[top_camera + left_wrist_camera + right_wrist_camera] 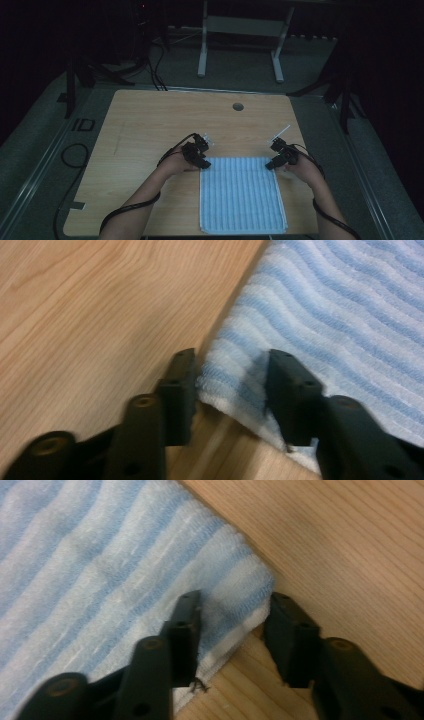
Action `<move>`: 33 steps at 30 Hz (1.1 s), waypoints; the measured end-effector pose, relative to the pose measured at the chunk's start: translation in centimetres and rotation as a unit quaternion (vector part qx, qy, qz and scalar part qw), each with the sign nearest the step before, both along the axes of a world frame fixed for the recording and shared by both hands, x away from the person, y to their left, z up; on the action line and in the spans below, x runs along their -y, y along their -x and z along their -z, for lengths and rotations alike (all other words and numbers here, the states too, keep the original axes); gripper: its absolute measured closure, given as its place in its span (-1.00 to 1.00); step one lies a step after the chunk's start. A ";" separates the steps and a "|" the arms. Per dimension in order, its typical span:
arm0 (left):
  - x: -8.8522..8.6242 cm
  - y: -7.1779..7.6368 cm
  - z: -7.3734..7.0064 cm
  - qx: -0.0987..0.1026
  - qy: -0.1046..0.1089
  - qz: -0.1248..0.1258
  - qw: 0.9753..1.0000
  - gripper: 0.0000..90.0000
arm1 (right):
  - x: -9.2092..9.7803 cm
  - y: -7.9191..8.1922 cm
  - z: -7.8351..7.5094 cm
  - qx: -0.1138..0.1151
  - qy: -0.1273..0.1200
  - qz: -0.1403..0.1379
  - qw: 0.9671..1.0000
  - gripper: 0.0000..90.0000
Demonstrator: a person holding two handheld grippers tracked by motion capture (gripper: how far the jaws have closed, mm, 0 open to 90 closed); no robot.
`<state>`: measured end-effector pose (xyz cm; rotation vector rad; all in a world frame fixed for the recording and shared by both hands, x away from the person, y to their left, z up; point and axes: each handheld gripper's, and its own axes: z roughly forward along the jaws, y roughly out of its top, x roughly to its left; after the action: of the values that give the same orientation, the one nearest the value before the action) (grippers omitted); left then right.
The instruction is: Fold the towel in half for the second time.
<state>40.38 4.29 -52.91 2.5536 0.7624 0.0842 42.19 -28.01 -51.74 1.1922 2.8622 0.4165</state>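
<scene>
Straddling the far corners of the striped towel (242, 192), my left gripper (232, 390) and right gripper (232, 630) both stand with jaws apart, cloth between them, unclenched. It lies flat on the table (150, 130), near edge.

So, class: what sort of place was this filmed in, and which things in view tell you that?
Probably a lab or recording workspace, not a home. A bare light wooden table stands on grey floor among black stands and trailing cables, with the metal legs of another table behind. A blue-and-white striped towel lies on the table.
</scene>
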 end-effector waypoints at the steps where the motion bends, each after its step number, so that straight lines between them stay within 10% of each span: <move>1: 0.1 0.0 0.0 0.003 0.000 0.002 1.000 0.44 | -0.1 0.0 -0.1 0.000 0.001 -0.003 1.000 0.51; 5: 0.1 -0.3 -0.5 0.007 0.011 -0.012 1.000 0.85 | -0.2 -0.2 -0.7 0.011 0.004 0.004 1.000 0.92; 17: -2.1 -2.3 -6.2 0.087 0.049 -0.042 0.994 0.87 | -0.8 -2.2 -5.0 0.085 -0.020 0.026 0.996 0.93; 23: -3.2 -0.7 -8.3 0.100 0.074 -0.035 0.992 0.87 | -1.0 -1.2 -7.8 0.131 -0.041 0.020 0.990 0.93; 33: -4.3 3.1 -7.7 0.103 0.077 -0.013 0.992 0.87 | -1.2 2.5 -7.5 0.149 -0.047 -0.014 0.988 0.93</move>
<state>37.27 8.54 -45.26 2.3464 0.6939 0.2814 39.74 -26.77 -44.27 1.0047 2.6295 0.6747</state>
